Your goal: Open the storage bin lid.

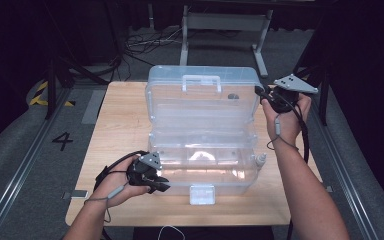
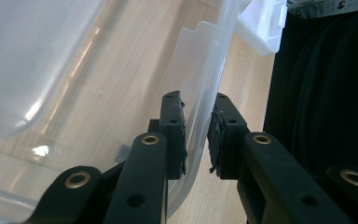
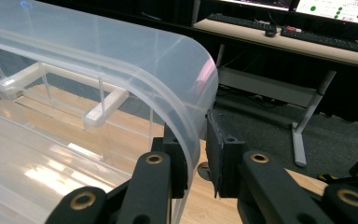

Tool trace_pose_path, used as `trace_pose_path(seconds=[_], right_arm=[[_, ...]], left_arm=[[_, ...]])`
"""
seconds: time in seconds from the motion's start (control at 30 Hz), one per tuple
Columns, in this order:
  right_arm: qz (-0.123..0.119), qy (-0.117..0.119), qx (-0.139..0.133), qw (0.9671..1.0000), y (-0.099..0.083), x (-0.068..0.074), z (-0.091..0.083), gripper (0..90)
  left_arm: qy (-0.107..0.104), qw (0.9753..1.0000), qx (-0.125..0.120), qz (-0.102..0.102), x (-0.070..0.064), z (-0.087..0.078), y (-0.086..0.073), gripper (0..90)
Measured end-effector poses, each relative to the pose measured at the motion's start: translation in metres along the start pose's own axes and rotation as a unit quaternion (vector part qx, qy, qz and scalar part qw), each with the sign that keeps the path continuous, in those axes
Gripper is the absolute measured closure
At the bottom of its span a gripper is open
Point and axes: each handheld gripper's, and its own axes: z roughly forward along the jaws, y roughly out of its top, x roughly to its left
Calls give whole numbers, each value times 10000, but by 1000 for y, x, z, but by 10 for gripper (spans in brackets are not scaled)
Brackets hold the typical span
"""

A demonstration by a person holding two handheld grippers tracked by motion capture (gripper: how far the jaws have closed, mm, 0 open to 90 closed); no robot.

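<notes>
Your left claw [image 2: 196,135] pinches the box [image 1: 202,130] wall near its front corner. Your right claw [image 3: 196,154] grips the open lid [image 3: 121,60] rim.

A black "4" is painted on the floor [image 1: 62,140]

Clear plastic wall [image 2: 200,116] between left gripper [image 1: 156,181] jaws; curved translucent lid [image 3: 186,107] between right gripper [image 1: 275,97] jaws. Bare wooden table [image 1: 120,115] beside both.
</notes>
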Motion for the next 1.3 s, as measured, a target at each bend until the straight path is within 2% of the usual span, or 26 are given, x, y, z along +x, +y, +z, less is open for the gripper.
trace_pose_path(seconds=[0.47, 0.93, 1.3], right_arm=[[115, 26, 155, 9998, 4, -6, 14, 805], [396, 108, 332, 9986, 8, -15, 30, 821], [517, 102, 383, 9979, 8, -17, 38, 829]], left_arm=[[-26, 10000, -7, -7, 1, 0, 0, 775], [-37, 10000, -13, 0, 1, 0, -1, 775], [-35, 10000, -9, -11, 1, 0, 0, 774]])
